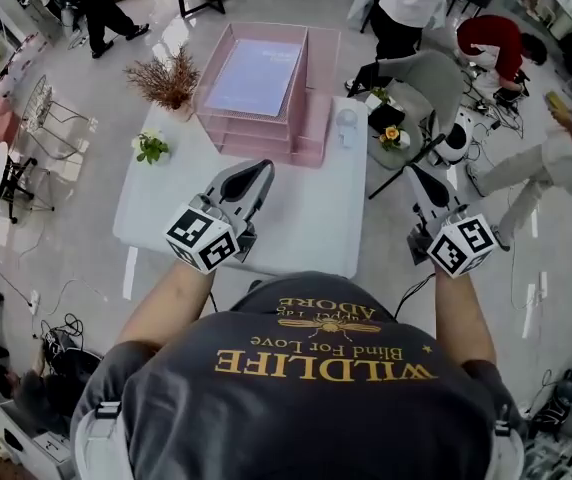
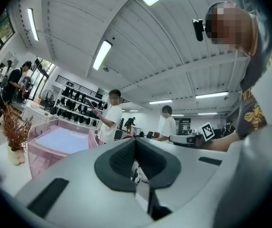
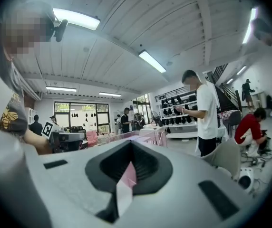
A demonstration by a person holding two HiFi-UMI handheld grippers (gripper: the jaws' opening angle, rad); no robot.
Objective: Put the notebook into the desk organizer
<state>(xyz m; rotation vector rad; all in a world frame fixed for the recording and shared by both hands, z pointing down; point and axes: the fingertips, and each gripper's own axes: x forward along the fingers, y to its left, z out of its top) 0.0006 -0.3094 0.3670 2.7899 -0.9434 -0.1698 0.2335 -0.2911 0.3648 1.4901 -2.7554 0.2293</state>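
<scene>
A pink tiered desk organizer [image 1: 311, 146] stands at the far end of the white table [image 1: 306, 218]. The pale lavender notebook [image 1: 256, 76] lies flat in its top tray. My left gripper [image 1: 263, 166] hovers over the table's near middle, short of the organizer, jaws shut with nothing between them. In the left gripper view the organizer [image 2: 41, 153] and notebook [image 2: 62, 139] lie ahead to the left of the left gripper [image 2: 136, 144]. My right gripper [image 1: 413, 171] is off the table's right edge, jaws together and empty. The right gripper [image 3: 131, 148] points at the room, organizer [image 3: 148, 136] beyond.
A vase of dried reddish twigs [image 1: 166, 80] and a small green plant [image 1: 151, 148] stand at the table's left. A small white object [image 1: 346, 126] sits right of the organizer. A grey chair [image 1: 426, 83], flowers [image 1: 391, 135] and several people are at the right.
</scene>
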